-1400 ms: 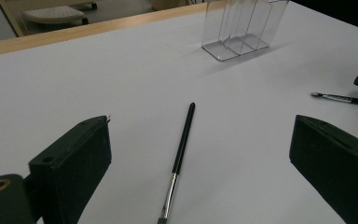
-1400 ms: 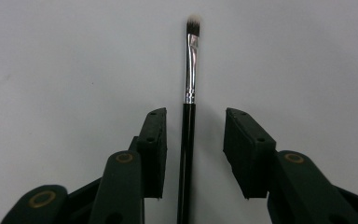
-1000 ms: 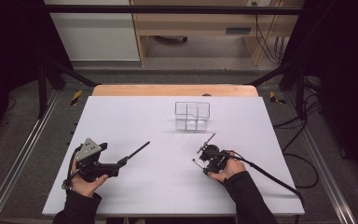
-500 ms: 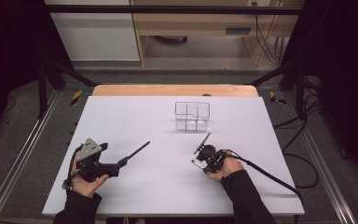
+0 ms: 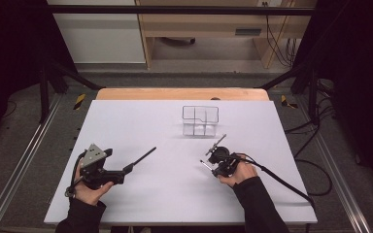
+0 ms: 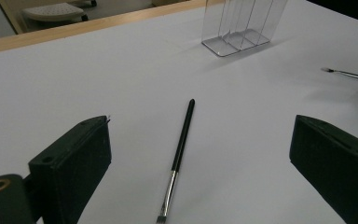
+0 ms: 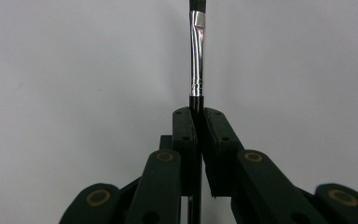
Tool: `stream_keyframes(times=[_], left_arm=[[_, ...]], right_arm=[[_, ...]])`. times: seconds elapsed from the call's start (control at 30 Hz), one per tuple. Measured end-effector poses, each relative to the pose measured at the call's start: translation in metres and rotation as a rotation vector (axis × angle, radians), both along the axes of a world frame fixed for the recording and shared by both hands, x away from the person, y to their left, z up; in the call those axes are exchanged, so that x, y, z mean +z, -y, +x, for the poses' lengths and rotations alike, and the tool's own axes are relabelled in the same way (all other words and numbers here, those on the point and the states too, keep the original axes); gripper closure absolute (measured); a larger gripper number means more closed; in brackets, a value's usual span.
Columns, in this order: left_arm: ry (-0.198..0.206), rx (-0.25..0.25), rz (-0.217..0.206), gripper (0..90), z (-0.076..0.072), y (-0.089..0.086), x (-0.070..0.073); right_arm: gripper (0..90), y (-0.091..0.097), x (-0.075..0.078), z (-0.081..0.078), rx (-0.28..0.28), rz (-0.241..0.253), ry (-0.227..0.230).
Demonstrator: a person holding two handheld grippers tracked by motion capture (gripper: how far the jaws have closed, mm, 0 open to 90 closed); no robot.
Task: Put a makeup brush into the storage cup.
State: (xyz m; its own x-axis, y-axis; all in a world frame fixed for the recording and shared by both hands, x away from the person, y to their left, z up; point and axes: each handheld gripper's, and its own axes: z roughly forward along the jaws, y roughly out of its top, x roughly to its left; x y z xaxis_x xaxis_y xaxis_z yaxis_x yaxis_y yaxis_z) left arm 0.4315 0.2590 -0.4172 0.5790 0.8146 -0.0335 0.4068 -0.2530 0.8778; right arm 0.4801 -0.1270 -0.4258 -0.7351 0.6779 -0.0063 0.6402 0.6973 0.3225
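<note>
Black slim brush with silver ferrule (image 7: 197, 56) clamped between jaws of right tool (image 7: 197, 112), jaws closed tight on handle just below ferrule; closing just completed. In high view, right tool (image 5: 212, 156) at right-centre of white worktop (image 5: 175, 194), brush (image 5: 215, 145) sticking out both sides, one end aimed toward clear plastic organiser with 3 compartments (image 5: 200, 121), near but apart. Left tool (image 6: 200, 158) wide open, nothing gripped. 2nd black thin-handled brush with silver ferrule (image 6: 179, 154) flat on worktop between open jaws, touching neither, bristles nearest camera, handle tip pointing toward organiser (image 6: 242, 28). Organiser upright near far edge of worktop, contents not discernible.
</note>
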Motion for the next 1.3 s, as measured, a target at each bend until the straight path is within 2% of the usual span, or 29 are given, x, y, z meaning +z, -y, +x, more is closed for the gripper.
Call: stream_keyframes(times=[0.23, 0.63, 0.9, 1.3], left_arm=[[0.0, 0.0, 0.0, 4.5, 0.0, 0.0, 0.0], [0.001, 0.0, -0.002, 4.5, 0.0, 0.001, 0.0], [0.001, 0.002, -0.004, 4.5, 0.0, 0.001, 0.0], [0.004, 0.005, -0.011, 4.5, -0.001, 0.0, 0.001]], right_arm=[[84.4, 0.009, 0.018, -0.006, -0.025, 0.114, 0.088], [84.4, 0.02, 0.033, -0.013, -0.064, 0.266, 0.229], [84.5, 0.024, 0.038, -0.015, -0.092, 0.339, 0.286], [84.4, 0.03, 0.048, -0.019, -0.149, 0.5, 0.402]])
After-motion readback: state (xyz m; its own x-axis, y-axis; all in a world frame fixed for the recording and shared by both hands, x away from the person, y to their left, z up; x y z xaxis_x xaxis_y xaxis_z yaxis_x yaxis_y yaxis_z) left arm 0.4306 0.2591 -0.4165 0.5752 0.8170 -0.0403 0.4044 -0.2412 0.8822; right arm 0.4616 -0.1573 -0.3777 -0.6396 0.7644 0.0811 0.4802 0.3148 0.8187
